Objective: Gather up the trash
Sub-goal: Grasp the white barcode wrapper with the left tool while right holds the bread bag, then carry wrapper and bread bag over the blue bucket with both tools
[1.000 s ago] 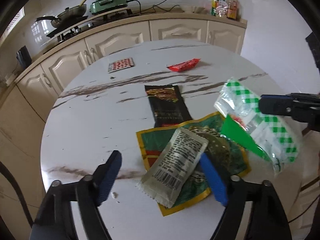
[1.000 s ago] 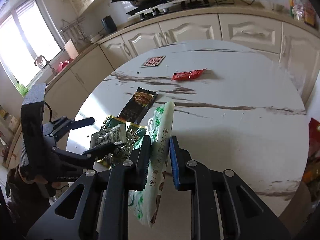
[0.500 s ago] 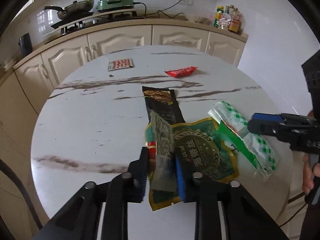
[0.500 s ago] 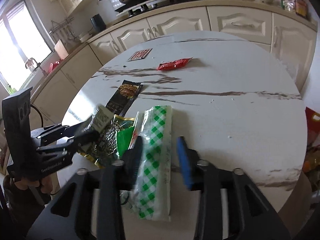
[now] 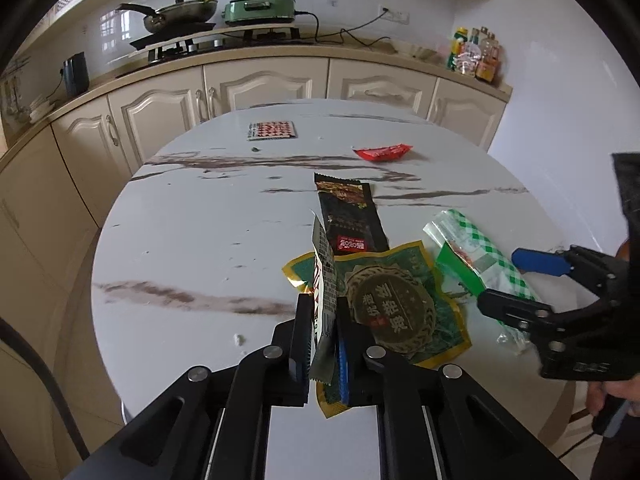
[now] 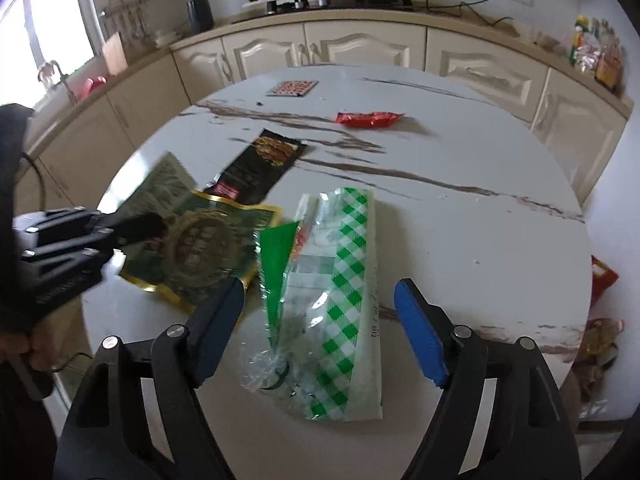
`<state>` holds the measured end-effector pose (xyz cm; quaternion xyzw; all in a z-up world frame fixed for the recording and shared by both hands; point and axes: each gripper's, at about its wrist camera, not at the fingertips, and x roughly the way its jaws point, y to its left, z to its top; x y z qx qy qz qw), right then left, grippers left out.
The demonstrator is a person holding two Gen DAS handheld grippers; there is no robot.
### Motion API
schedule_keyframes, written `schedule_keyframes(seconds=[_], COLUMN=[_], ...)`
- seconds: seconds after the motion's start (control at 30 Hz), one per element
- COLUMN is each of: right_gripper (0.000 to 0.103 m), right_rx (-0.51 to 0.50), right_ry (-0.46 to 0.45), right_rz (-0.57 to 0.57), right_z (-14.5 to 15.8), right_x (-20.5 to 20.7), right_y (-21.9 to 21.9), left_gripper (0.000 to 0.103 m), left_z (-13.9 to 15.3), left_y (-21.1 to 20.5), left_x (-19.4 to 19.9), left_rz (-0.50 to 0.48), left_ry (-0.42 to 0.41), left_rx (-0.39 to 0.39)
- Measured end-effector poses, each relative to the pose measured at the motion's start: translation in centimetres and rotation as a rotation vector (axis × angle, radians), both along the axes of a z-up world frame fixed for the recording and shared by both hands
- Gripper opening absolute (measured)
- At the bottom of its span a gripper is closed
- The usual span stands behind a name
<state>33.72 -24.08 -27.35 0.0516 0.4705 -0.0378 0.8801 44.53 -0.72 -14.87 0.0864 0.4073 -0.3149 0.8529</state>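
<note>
Left gripper, lower centre of frame: jaws have just closed, clamped on the silver sachet above the green-gold wrapper. Right gripper: jaws have just opened, standing apart around the green-checked bag lying on the table

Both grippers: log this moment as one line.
left gripper: shut on silver sachet | right gripper: open, jaws just opening, over checked bag lying on table

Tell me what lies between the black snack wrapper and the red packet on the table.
Bare marble tabletop, shown in both wrist views; nothing lies between the black snack wrapper and the red packet.
</note>
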Motion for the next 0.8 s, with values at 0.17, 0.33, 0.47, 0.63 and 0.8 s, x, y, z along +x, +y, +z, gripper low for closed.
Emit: schedule_keyframes(seconds=[0.17,0.33,0.47,0.63,0.8], right_gripper=[0.057,0.054,0.053,0.053,0.053], right_rx=[-0.064,-0.07,-0.06,-0.058,-0.018], right_ry=[0.01,-0.011,-0.041,-0.113,-0.174], right_rz=[0.003,0.003,-0.031,-0.036,0.067], right_z=[-0.8,-0.8,-0.1,2.9,5.8], right_x=[-0.2,-0.6,-1.0,-1.0,0.0], right_y=[0.2,0.1,-0.4,0.3,4.8], left_gripper=[0.005,0.004,0.004,0.004,0.004], left_z=[0.7,1.5,2.1,3.1,4.0], left_y=[1.3,2.8,4.1,6.0,9.2], left_x=[-0.2,-0.6,-0.9,-1.4,-1.8], left_rz=[0.009,0.022,0.027,0.05,0.09], left_ry=[0.014,0.008,0.004,-0.017,-0.032], left_rx=[-0.04,-0.068,-0.08,-0.111,-0.134])
